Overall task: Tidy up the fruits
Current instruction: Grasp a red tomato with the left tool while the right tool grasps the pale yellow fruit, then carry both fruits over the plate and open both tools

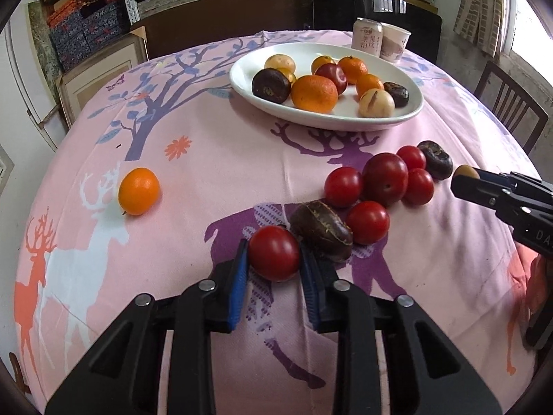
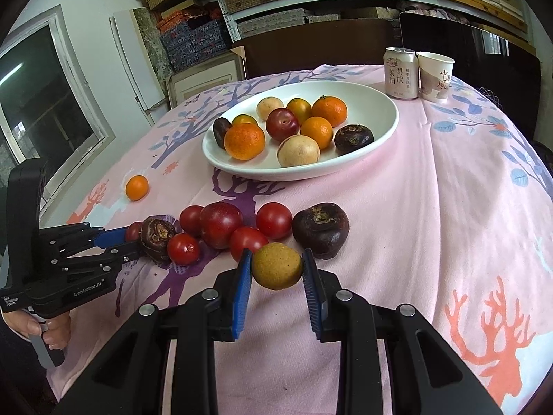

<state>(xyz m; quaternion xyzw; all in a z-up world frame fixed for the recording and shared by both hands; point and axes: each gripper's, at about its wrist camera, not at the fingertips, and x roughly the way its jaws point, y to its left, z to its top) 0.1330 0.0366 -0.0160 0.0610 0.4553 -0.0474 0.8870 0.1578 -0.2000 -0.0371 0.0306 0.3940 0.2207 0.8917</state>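
Note:
My left gripper (image 1: 274, 247) is shut on a small red tomato (image 1: 274, 253) that rests on the pink cloth, its blue pads pressing both sides. In the right wrist view that left gripper (image 2: 133, 233) sits at the left edge of the fruit cluster. My right gripper (image 2: 277, 256) is shut on a round yellow-brown fruit (image 2: 276, 265), held just above the cloth. A white oval plate (image 1: 242, 79) at the back holds several oranges, a plum, pale fruits and dark fruits. Loose red tomatoes, a big red plum (image 1: 384, 178) and a dark brown fruit (image 1: 321, 231) lie between the grippers.
A lone small orange (image 1: 139, 191) lies on the cloth far to the left. Behind the plate stand a drink can (image 1: 367, 33) and a paper cup (image 1: 395, 41). Another dark fruit (image 2: 320, 230) lies just beyond the right gripper. A wooden chair (image 1: 511, 103) stands off the table's right side.

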